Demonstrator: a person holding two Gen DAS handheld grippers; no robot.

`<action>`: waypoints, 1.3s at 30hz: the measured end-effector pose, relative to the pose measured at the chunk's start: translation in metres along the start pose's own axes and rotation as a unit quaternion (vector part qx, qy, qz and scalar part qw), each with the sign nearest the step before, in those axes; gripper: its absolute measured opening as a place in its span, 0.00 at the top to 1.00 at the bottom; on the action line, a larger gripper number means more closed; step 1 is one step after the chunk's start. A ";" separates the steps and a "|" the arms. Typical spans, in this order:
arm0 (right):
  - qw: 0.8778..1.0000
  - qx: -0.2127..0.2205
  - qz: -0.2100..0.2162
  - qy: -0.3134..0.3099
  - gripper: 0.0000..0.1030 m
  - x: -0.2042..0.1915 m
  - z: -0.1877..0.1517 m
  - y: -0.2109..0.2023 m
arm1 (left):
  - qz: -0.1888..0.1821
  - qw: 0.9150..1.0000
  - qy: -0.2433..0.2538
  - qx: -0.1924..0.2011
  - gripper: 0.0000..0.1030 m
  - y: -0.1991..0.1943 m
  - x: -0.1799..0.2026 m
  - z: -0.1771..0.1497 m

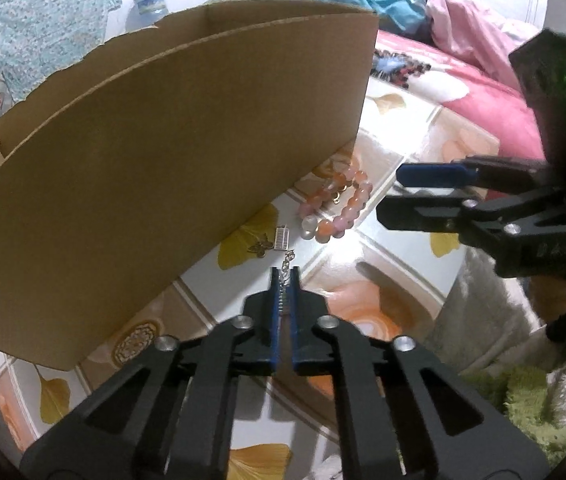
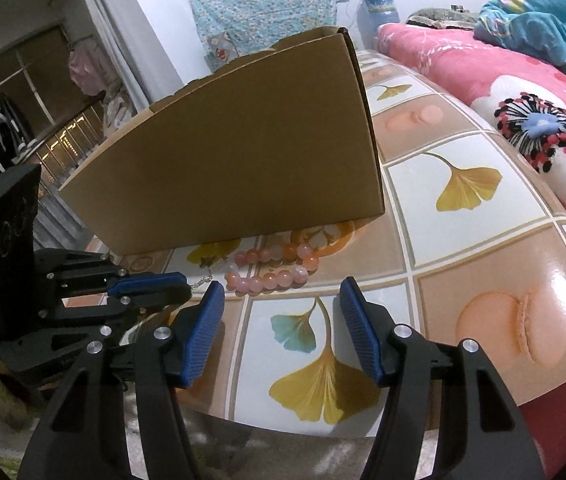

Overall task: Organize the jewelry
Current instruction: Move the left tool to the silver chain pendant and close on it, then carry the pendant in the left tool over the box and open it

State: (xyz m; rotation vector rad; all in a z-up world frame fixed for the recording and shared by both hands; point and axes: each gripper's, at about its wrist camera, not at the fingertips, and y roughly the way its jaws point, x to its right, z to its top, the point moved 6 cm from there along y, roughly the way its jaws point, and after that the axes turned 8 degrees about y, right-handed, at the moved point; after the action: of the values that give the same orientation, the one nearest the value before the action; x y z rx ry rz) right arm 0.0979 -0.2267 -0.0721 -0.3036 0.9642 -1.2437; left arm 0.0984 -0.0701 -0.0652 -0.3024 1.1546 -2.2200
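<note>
Left gripper (image 1: pixel 284 274) jaws clamped on silver chain (image 1: pixel 286 264); right gripper (image 2: pixel 281 292) jaws apart, empty, bead bracelet (image 2: pixel 271 270) just beyond

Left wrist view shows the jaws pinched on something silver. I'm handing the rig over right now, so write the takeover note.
Left gripper: shut on the silver chain, still lying on the table beside the cardboard box.
Right gripper: open, empty, hovering over the table edge just short of the bead bracelets.
Things: the pink-orange bead bracelets lie by the box's corner; a butterfly charm and a small silver tag sit at the chain's far end, whether attached I cannot tell.
Done: chain gripped.
Left: probably lift the chain into the box, then the bracelets. The box's inside is hidden.
</note>
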 end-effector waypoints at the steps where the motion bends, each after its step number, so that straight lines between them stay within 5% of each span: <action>1: 1.000 0.000 0.000 0.000 0.43 0.000 0.000 0.000 | -0.001 1.000 -0.003 0.001 1.00 -0.001 -0.001 0.000; 21: 0.998 0.018 0.014 -0.059 0.43 -0.033 0.007 -0.008 | 0.009 0.994 -0.091 0.064 1.00 -0.046 -0.042 -0.007; 32: 0.992 -0.040 0.045 -0.113 0.67 -0.072 -0.003 0.037 | 0.007 0.993 -0.102 0.063 1.00 -0.037 -0.045 -0.017; 39: 0.994 -0.035 0.006 -0.102 0.73 -0.054 0.008 0.048 | -0.005 0.992 -0.108 0.061 1.00 -0.031 -0.048 -0.021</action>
State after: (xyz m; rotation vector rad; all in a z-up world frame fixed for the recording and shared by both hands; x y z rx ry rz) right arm 0.1352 -0.1643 -0.0757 -0.4702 0.8331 -1.1462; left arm 0.1134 -0.0136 -0.0496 -0.4854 0.9006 -2.1936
